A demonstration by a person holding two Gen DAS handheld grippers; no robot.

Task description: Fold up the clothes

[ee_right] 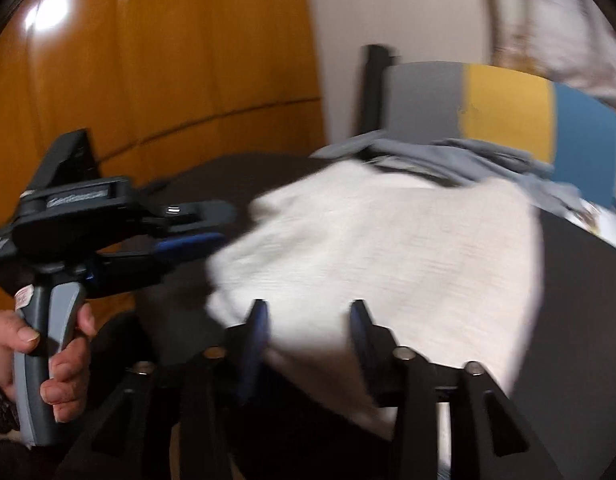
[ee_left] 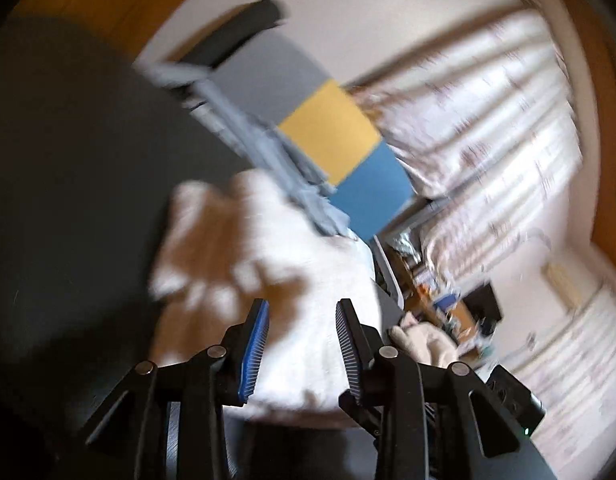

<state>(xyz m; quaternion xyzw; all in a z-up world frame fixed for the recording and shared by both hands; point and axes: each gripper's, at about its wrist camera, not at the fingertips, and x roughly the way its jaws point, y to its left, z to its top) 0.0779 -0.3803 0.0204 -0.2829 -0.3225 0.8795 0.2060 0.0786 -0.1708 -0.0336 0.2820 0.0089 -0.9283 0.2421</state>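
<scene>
- Left gripper (ee_left: 301, 344): fingers sit partly apart with nothing pinched between them. You just see the white cloth (ee_left: 267, 264) through the gap, lying further out on the bench (ee_left: 67, 200).
- Right gripper (ee_right: 308, 344): fingers are also partway open. The near edge of the white cloth (ee_right: 388, 264) shows in the gap, but it's too blurry to say whether the pads actually press on it, so I can't tell if it's holding anything.
- In the right wrist view the left gripper (ee_right: 211, 232) comes in from the left, its fingers pointing at the left edge of the white cloth, right by it. A hand (ee_right: 47, 352) is wrapped around its grey handle.
- The white cloth is spread flat-ish on the dark bench (ee_right: 580, 320) and looks folded over, with warm brownish shadow patches on it in the left view.
- Behind the white cloth, at the far side of the bench, a grey-blue garment (ee_right: 480, 156) is bunched up, touching the white one's far edge.
- Past that there's a panel with grey, yellow and blue blocks (ee_right: 504, 112), a wooden wall (ee_right: 167, 60) on the left, and patterned curtains (ee_left: 488, 112) on the right of the left view.
- Everything's pretty motion-smeared.
</scene>
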